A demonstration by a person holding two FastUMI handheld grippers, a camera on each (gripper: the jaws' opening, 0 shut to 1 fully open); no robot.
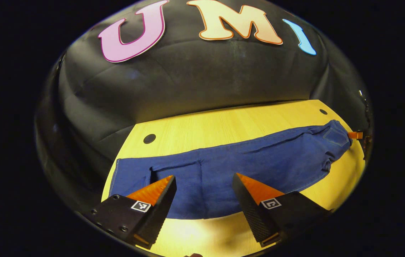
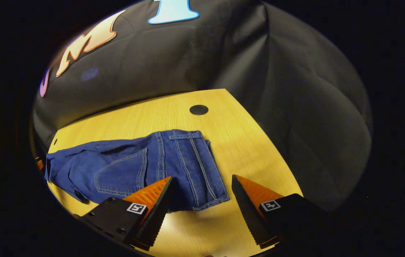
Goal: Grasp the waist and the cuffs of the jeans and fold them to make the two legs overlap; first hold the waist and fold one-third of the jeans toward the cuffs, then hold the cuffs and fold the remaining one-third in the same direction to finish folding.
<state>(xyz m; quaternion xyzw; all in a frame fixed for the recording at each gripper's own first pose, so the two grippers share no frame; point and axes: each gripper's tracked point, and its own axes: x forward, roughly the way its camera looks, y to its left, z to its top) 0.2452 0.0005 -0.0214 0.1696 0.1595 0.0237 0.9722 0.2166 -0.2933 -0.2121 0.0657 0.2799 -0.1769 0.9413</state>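
Note:
Blue jeans (image 1: 224, 167) lie stretched out flat on the wooden table (image 1: 224, 125), cuffs (image 1: 131, 175) at the left and waist (image 1: 334, 137) far right in the left gripper view. My left gripper (image 1: 203, 176) hovers open over the leg part close to the cuffs, holding nothing. In the right gripper view the jeans (image 2: 131, 167) show a back pocket (image 2: 120, 175) and the waist (image 2: 195, 167) lies nearest. My right gripper (image 2: 201, 177) is open just above the waist's near corner, with nothing between its fingers.
The table (image 2: 245, 142) has round dark holes near its far corners (image 1: 149, 138) (image 2: 199, 109). Bare wood runs behind the jeans and along the front edge. Black cloth walls close the booth behind and to the sides.

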